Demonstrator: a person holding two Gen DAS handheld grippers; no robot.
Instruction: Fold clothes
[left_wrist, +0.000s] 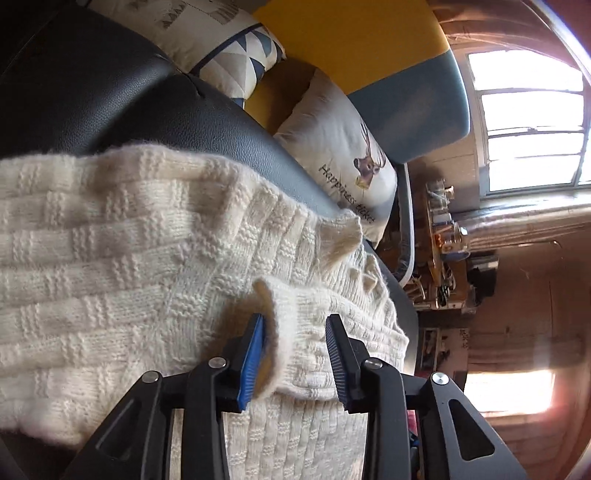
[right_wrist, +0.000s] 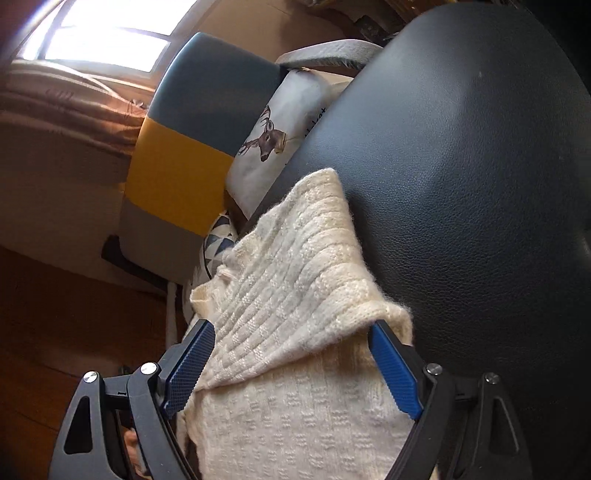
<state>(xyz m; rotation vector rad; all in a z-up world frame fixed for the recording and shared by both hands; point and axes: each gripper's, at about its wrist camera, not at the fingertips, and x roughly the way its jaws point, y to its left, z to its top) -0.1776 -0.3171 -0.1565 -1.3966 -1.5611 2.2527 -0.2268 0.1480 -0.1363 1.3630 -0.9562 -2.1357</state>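
Note:
A cream knitted sweater (left_wrist: 122, 236) with a basket-weave pattern lies over a black leather cushion (left_wrist: 122, 96). In the left wrist view a rolled cuff or edge of it (left_wrist: 295, 325) sits between the blue pads of my left gripper (left_wrist: 295, 328), whose jaws stand apart around it without pinching. In the right wrist view the same sweater (right_wrist: 288, 280) is draped with a folded flap on top. My right gripper (right_wrist: 293, 343) is wide open, and the knit fills the gap between its fingers.
Behind the black cushion (right_wrist: 461, 177) are a deer-print pillow (left_wrist: 343, 147), a blue triangle-patterned pillow (left_wrist: 236, 55) and a yellow and grey-blue seat back (right_wrist: 192, 147). A bright window (left_wrist: 532, 118), a cluttered shelf (left_wrist: 443, 236) and wooden flooring (right_wrist: 55, 332) lie beyond.

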